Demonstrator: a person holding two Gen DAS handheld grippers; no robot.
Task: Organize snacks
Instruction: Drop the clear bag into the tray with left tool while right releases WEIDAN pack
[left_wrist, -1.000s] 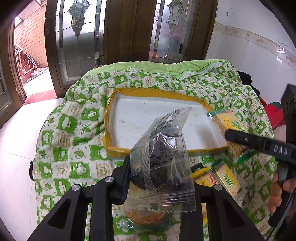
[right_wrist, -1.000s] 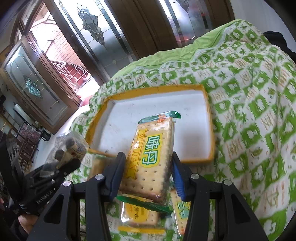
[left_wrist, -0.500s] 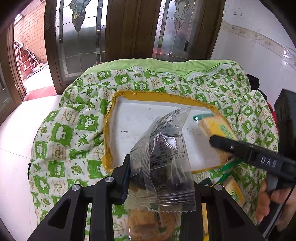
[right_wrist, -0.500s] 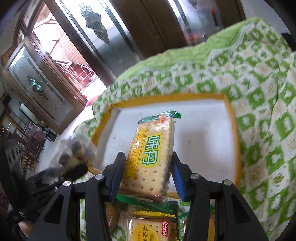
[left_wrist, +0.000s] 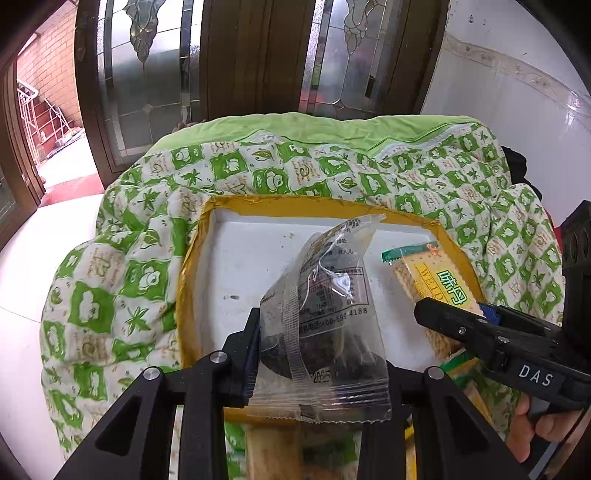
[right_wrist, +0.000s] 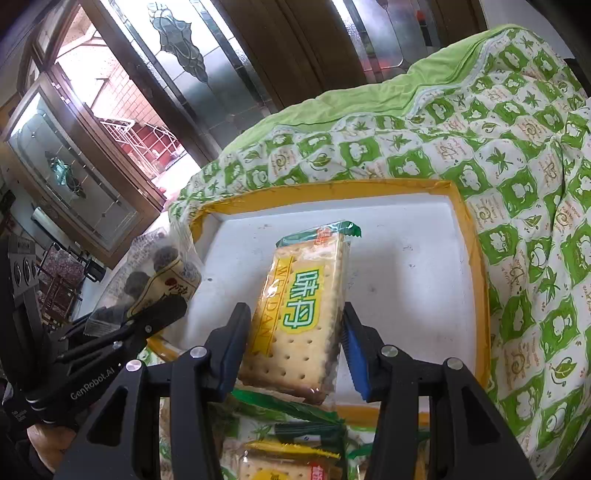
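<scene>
Above yellow-rimmed tray (left_wrist: 192, 280), both loads hovering: left gripper (left_wrist: 317, 354) clamped on clear snack packet (left_wrist: 328, 317), right gripper (right_wrist: 295, 347) clamped on cracker pack (right_wrist: 299, 310) (long axis pointing forward along jaws), tray floor directly beneath.

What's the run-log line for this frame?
left tongs: shut on clear snack packet | right tongs: shut on cracker pack | both over tray | tray: no snacks

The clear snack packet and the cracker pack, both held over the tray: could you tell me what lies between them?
Only bare white tray floor shows between the clear packet and the cracker pack, seen in the left wrist view.
</scene>
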